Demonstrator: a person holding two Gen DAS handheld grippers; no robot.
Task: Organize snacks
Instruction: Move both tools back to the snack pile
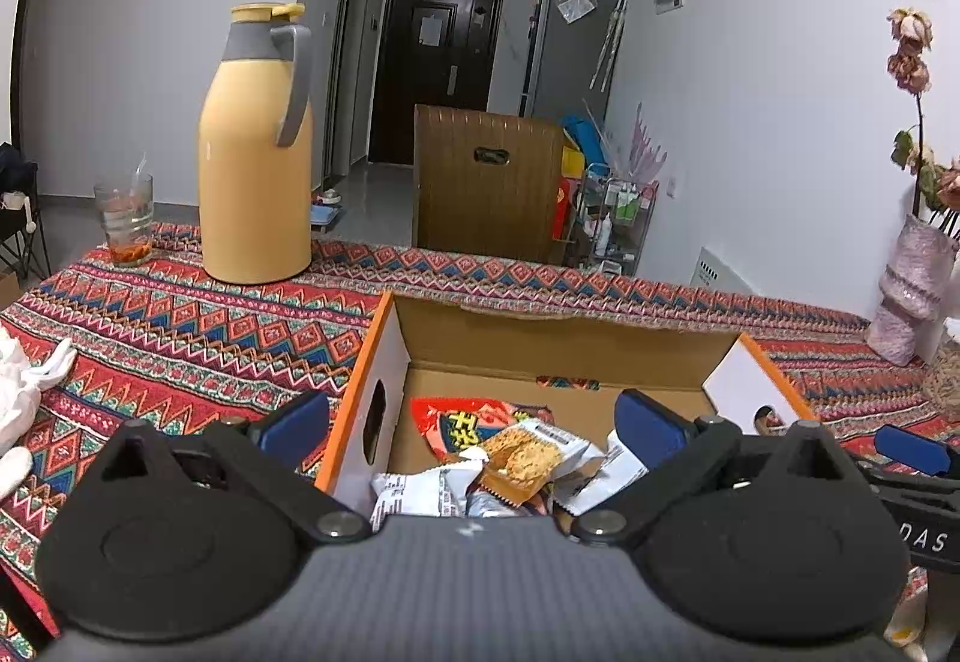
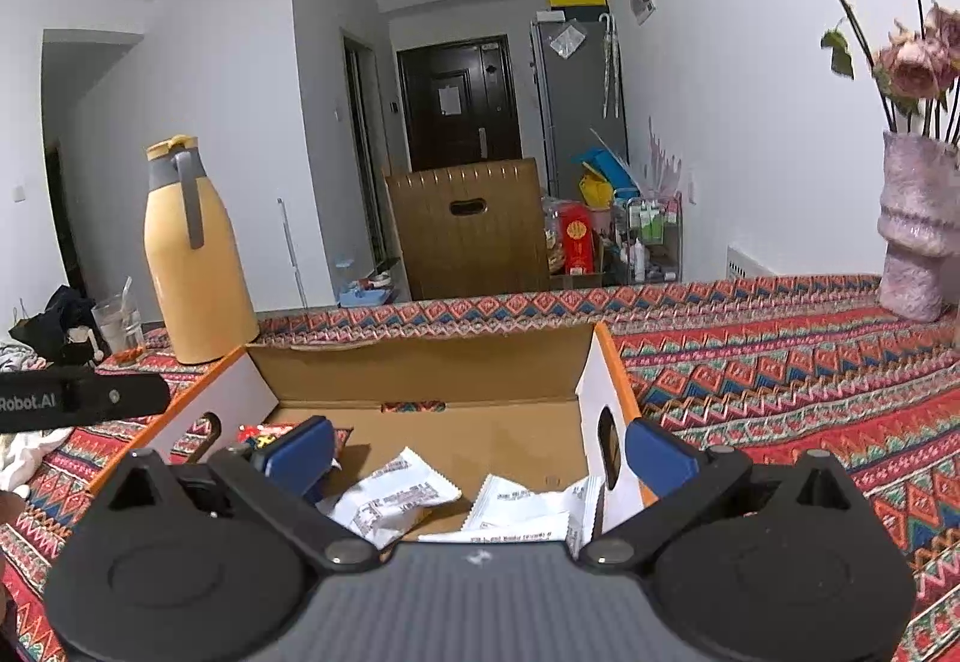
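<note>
Cardboard box, open-topped, sitting on patterned worktop; bare cloth lying either side. Snack packets lying crumpled inside. Left claw and right claw both hanging released, empty.

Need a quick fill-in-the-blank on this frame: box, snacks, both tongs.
1. The snack packets lie inside the open cardboard ____.
2. Both the left tongs and the right tongs are ____, with nothing gripped.
3. The yellow flask stands on the patterned ____, beyond the box.
4. Beside the flask stands a drinking ____.

Missing words: box; open; tablecloth; glass
</note>
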